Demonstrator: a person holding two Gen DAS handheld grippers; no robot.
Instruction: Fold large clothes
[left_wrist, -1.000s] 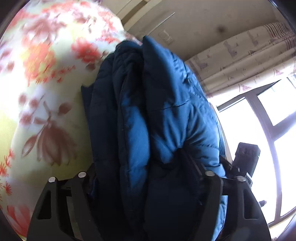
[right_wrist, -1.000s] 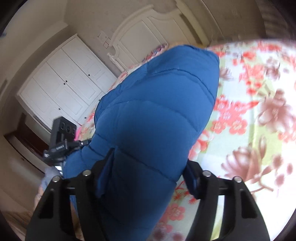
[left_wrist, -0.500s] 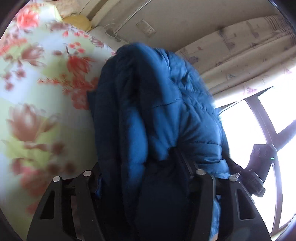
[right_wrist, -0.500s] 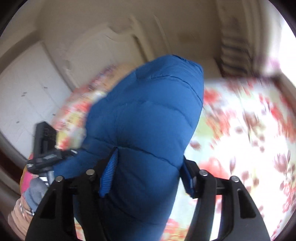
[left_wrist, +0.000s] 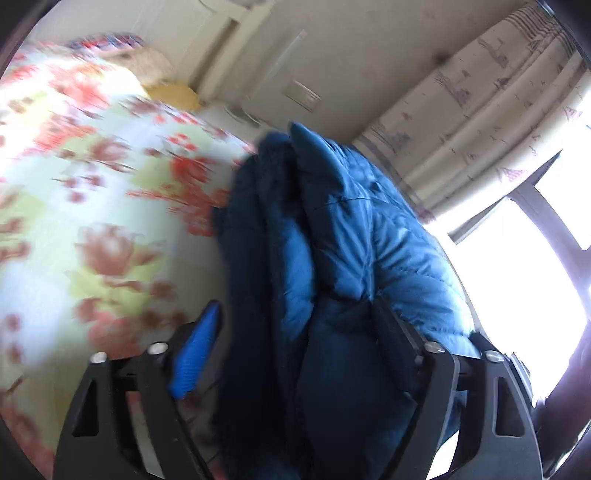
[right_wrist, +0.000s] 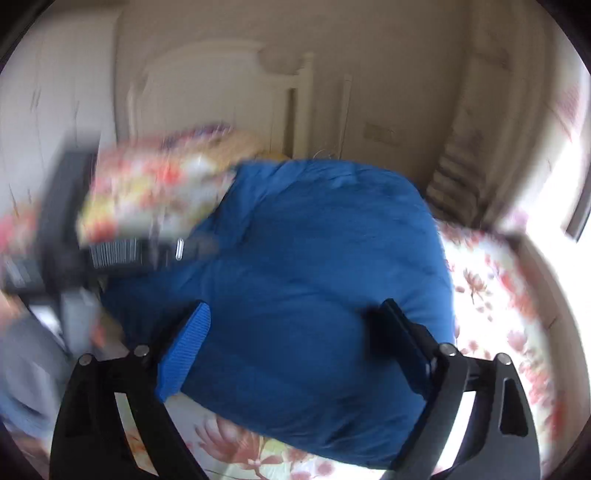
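A blue puffer jacket (left_wrist: 351, 258) is folded into a thick bundle on the floral bedsheet (left_wrist: 92, 229). My left gripper (left_wrist: 295, 332) straddles the bundle's near end with its jaws opening. Its left blue pad (left_wrist: 195, 354) stands clear of the cloth, while the right finger still lies against the jacket. In the right wrist view the jacket (right_wrist: 314, 277) lies flat on the bedsheet (right_wrist: 498, 314). My right gripper (right_wrist: 291, 328) sits over its near edge, jaws opening wide, with its left pad (right_wrist: 184, 354) showing bare. The left gripper's black body (right_wrist: 55, 240) is a blur at the left.
A white headboard (right_wrist: 221, 92) and a cream wall stand beyond the bed. Pillows (left_wrist: 162, 70) lie at its head. Patterned curtains (left_wrist: 480, 110) and a bright window (left_wrist: 535, 277) are on the right. A person's grey sleeve (right_wrist: 26, 369) shows at the lower left.
Both grippers' jaws have spread apart and their blue pads have come off the jacket. Both views have swung round, and the jacket has settled onto the bed.
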